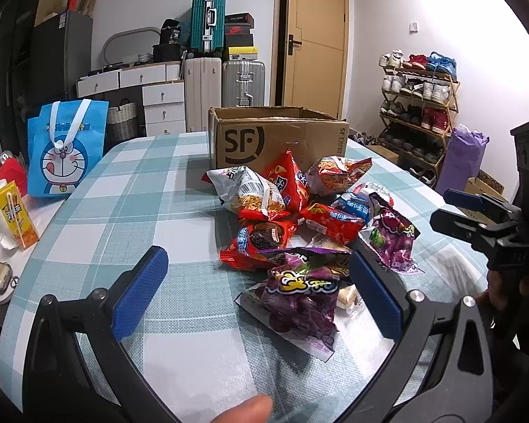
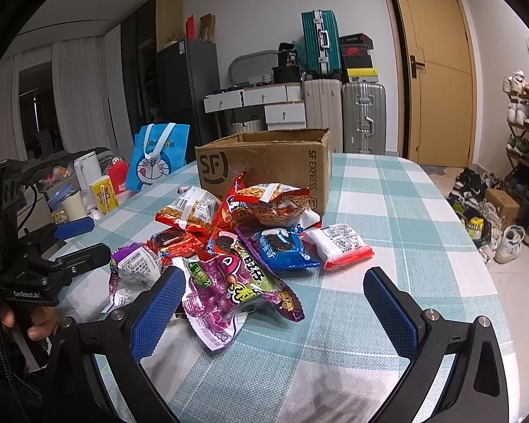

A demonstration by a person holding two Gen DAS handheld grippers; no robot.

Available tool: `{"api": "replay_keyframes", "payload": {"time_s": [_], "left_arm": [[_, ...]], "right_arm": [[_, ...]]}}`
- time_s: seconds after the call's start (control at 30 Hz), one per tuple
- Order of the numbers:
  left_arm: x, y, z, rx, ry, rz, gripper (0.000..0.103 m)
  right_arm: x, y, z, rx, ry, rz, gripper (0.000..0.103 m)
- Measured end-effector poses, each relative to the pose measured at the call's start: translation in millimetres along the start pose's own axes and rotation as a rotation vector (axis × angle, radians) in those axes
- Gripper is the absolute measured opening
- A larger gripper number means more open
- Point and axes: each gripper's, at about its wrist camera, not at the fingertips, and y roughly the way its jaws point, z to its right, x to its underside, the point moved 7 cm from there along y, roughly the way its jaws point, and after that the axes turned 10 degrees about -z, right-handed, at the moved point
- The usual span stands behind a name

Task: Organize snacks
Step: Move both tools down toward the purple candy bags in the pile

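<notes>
Snacks (image 1: 299, 218) lie heaped mid-table before the open cardboard box (image 1: 278, 134), their likely destination; your left gripper (image 1: 261, 282) and right gripper (image 2: 275, 299) hover spread, framing purple packets for picking.

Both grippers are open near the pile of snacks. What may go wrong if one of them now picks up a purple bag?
1. The purple bags overlap other packets, so a grasp may drag a neighbour along.
2. The left gripper and the right gripper are close together at the pile and may bump.
3. The puffy bag may slip or get crushed between the pads.
</notes>
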Motion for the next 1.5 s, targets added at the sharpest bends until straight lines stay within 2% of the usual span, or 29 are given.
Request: {"api": "replay_keyframes", "payload": {"time_s": [0.4, 0.57, 0.7, 0.87, 1.1, 1.2, 1.27, 1.37, 1.5], "left_arm": [[3, 13, 6, 0.017, 0.017, -0.066, 0.102], [8, 25, 11, 0.020, 0.060, -0.130, 0.102], [10, 29, 18, 0.044, 0.084, -0.150, 0.102], [10, 38, 19, 0.040, 0.079, -0.194, 0.101], [11, 48, 19, 0.079, 0.066, -0.242, 0.085], [13, 53, 22, 0.088, 0.077, -0.271, 0.072], [14, 56, 23, 0.094, 0.077, -0.282, 0.069], [15, 57, 26, 0.105, 0.083, -0.284, 0.058], [13, 55, 25, 0.115, 0.073, -0.272, 0.050]], "right_arm": [[-1, 24, 1, -0.021, 0.005, -0.137, 0.103], [7, 41, -15, -0.037, -0.059, -0.229, 0.103], [9, 49, -29, -0.062, -0.110, -0.262, 0.103], [10, 61, -37, -0.048, -0.154, -0.299, 0.103], [5, 70, -34, -0.030, -0.196, -0.331, 0.103], [5, 73, -31, -0.026, -0.210, -0.344, 0.103], [3, 73, -30, -0.022, -0.231, -0.343, 0.103], [2, 72, -31, -0.039, -0.259, -0.348, 0.103], [-1, 74, -35, -0.073, -0.282, -0.356, 0.103]]}}
